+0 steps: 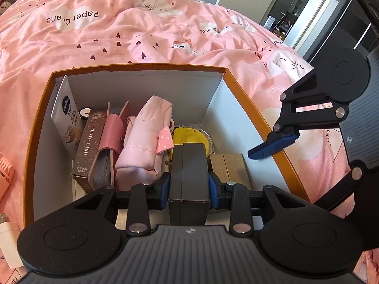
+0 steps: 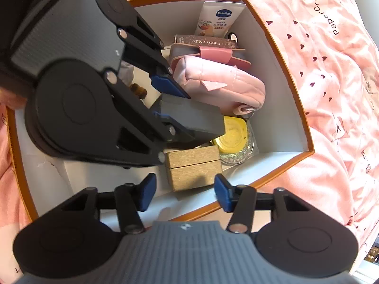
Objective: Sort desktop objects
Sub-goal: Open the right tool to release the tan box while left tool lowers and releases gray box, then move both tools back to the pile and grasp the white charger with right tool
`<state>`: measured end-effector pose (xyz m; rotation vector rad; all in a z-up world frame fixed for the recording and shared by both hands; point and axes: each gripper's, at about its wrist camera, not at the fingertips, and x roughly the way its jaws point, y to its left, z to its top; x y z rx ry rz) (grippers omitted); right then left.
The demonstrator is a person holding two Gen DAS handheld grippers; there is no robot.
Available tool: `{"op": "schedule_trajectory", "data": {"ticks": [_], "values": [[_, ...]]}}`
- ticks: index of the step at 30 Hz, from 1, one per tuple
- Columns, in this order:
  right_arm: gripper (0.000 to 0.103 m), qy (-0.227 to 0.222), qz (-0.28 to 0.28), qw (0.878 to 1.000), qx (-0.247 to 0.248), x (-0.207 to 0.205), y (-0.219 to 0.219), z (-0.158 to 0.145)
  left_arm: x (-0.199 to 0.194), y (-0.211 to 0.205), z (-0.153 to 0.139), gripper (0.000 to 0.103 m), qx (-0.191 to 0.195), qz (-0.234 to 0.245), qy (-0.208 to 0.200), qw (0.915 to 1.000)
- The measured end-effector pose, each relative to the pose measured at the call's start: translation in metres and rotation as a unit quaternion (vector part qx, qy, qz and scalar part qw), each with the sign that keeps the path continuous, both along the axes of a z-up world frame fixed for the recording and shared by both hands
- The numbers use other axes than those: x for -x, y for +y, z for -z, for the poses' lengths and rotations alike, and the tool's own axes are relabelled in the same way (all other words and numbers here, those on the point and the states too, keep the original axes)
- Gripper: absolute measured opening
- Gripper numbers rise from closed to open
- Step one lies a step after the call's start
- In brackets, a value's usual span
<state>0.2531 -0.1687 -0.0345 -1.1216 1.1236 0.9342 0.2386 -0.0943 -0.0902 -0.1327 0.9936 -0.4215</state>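
An orange-rimmed storage box (image 1: 227,69) with white inner walls lies on the pink bed; it also shows in the right wrist view (image 2: 296,75). My left gripper (image 1: 189,187) is shut on a dark grey box (image 1: 189,172) and holds it inside the storage box, above a gold box (image 1: 231,168) and a yellow-lidded jar (image 1: 189,137). In the right wrist view the left gripper (image 2: 165,101) grips the dark grey box (image 2: 194,116). My right gripper (image 2: 184,193) is open and empty over the near rim, in front of the gold box (image 2: 194,168).
Inside the storage box are a pink pouch (image 1: 144,139), a pink-strapped notebook (image 1: 111,142), a brown photo card box (image 1: 88,142) and a Vaseline tube (image 1: 67,116). A pink comb (image 1: 6,175) and white charger (image 1: 8,243) lie on the bed at left.
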Motion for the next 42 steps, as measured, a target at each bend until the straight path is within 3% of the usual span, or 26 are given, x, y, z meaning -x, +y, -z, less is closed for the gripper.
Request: {"op": "schedule_trajectory", "data": {"ticks": [5, 9, 13, 19, 24, 28, 35, 42], "values": [[0.041, 0.004, 0.009, 1.000, -0.007, -0.005, 0.005, 0.008, -0.004, 0.009, 0.003, 0.047, 0.042, 0.020, 0.052, 0.9975], [0.040, 0.006, 0.012, 1.000, -0.009, -0.006, 0.005, 0.010, -0.001, 0.013, -0.005, 0.047, 0.034, 0.035, 0.061, 0.9969], [0.034, 0.010, 0.013, 1.000, -0.006, -0.005, 0.006, 0.013, 0.002, 0.011, -0.006, 0.036, 0.023, 0.051, 0.075, 0.9956], [0.020, 0.011, 0.021, 1.000, 0.000, -0.006, 0.007, 0.020, -0.003, 0.011, -0.003, 0.031, 0.044, 0.037, 0.071, 0.9958], [0.018, 0.010, 0.020, 1.000, 0.004, -0.006, 0.008, 0.024, -0.007, 0.009, -0.003, 0.030, 0.053, 0.028, 0.073, 0.9955], [0.018, 0.008, 0.013, 1.000, -0.003, 0.000, 0.007, 0.018, -0.002, 0.011, -0.008, 0.030, 0.036, 0.027, 0.060, 0.9972], [0.019, -0.018, 0.012, 1.000, -0.023, 0.012, 0.006, -0.006, 0.011, 0.028, -0.030, 0.031, 0.043, 0.029, 0.034, 0.9981], [0.019, -0.034, 0.065, 0.992, -0.098, 0.018, 0.010, -0.044, 0.033, 0.069, -0.068, 0.031, 0.019, 0.008, -0.016, 0.9996]]}}
